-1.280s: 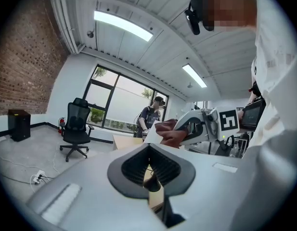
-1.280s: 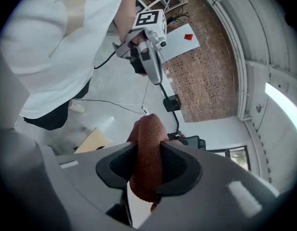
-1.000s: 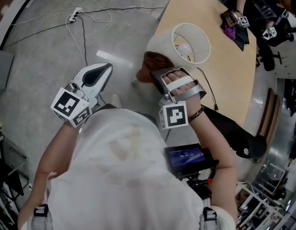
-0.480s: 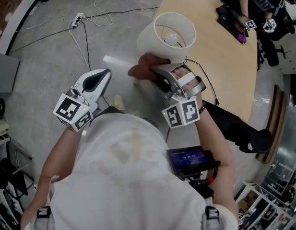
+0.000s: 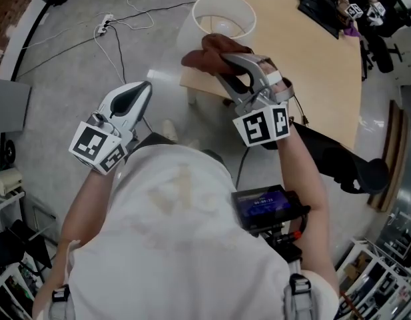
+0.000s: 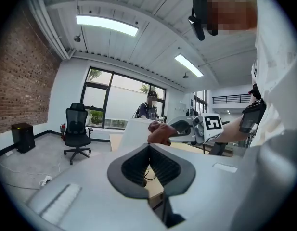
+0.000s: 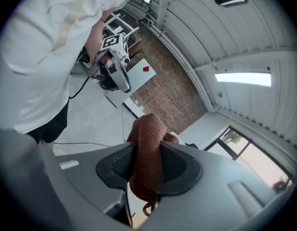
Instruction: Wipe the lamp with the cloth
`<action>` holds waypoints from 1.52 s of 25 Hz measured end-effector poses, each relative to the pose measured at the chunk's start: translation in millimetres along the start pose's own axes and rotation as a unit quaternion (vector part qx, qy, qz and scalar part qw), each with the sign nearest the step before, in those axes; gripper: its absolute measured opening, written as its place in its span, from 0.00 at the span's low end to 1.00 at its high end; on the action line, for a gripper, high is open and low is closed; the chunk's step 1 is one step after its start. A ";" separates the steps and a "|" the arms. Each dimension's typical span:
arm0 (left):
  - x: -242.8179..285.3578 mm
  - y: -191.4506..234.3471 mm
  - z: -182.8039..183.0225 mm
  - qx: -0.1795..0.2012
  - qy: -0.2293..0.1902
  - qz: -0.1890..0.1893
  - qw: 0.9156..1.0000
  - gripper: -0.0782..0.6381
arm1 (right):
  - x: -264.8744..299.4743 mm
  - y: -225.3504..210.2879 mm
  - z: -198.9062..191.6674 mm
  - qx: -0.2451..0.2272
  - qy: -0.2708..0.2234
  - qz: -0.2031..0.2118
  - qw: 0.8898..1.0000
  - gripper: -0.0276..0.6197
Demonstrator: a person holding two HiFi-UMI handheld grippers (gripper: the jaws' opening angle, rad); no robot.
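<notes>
We locate the lamp (image 5: 222, 20) at the left edge of the bench (image 5: 312, 79), which extends to the lamp's right. The cloth (image 5: 210, 48) sits between the jaws of the right tongs (image 5: 226, 61), just in front of the lamp; we cannot tell whether it touches. The left tongs (image 5: 145, 93) are left of the right tongs, over the floor (image 5: 58, 79), apart from the bench. A power strip (image 5: 104, 24) lies on the floor, left of the lamp.

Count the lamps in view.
1: the lamp is at the desk's edge, just past the cloth. Others may be out of view.
</notes>
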State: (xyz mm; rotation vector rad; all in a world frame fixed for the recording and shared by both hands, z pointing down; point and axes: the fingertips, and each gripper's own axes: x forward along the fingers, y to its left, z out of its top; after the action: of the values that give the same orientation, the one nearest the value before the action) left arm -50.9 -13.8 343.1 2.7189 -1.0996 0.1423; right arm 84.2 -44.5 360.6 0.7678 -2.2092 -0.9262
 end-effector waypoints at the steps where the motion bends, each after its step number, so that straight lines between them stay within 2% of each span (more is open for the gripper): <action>1: 1.8 -1.3 2.8 0.003 -0.001 0.001 1.000 0.11 | 2.7 6.5 -7.5 0.012 0.005 0.007 1.000 0.25; 7: 13.9 -22.6 -3.3 0.011 0.011 -0.002 1.000 0.11 | 1.3 61.1 -53.1 0.055 0.038 0.061 0.996 0.25; 14: 31.6 -39.0 -5.4 0.019 0.008 -0.015 1.000 0.11 | -7.9 91.5 -78.1 0.075 0.054 0.088 0.992 0.25; 17: 41.1 -48.6 -6.6 0.018 0.006 -0.023 1.000 0.11 | -29.6 81.9 -67.8 0.104 0.022 0.087 0.991 0.25; 21: 48.6 -49.8 0.7 0.018 0.003 -0.031 0.999 0.11 | -63.2 7.8 -18.9 0.159 -0.081 0.015 0.984 0.25; 23: 51.6 -50.5 3.2 0.019 0.004 -0.034 0.999 0.11 | -78.3 -32.3 -4.7 0.191 -0.130 -0.027 0.973 0.25; 24: 53.2 -51.6 3.7 0.021 0.005 -0.035 0.999 0.11 | -83.6 -48.0 -6.9 0.226 -0.143 -0.049 0.962 0.25; 26: 56.3 -54.6 4.4 0.026 0.007 -0.037 0.999 0.11 | -87.1 -71.0 -21.9 0.302 -0.159 -0.091 0.935 0.25; 29: 58.6 -59.5 5.4 0.031 0.012 -0.037 0.999 0.11 | -76.8 -81.6 -44.5 0.364 -0.172 -0.121 0.907 0.25; 32: 58.3 -59.8 6.0 0.033 0.019 -0.032 0.999 0.11 | -56.5 -68.5 -63.7 0.405 -0.154 -0.126 0.892 0.26; 38: 57.5 -55.0 5.9 0.035 0.023 -0.022 0.999 0.11 | -39.0 -25.2 -89.9 0.446 -0.117 -0.126 0.878 0.25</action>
State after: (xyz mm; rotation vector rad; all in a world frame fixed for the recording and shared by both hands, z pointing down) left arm 28.8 -15.5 338.4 2.7842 -1.0390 0.2390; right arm 180.5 -68.5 380.0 1.4354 -2.7975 -0.0242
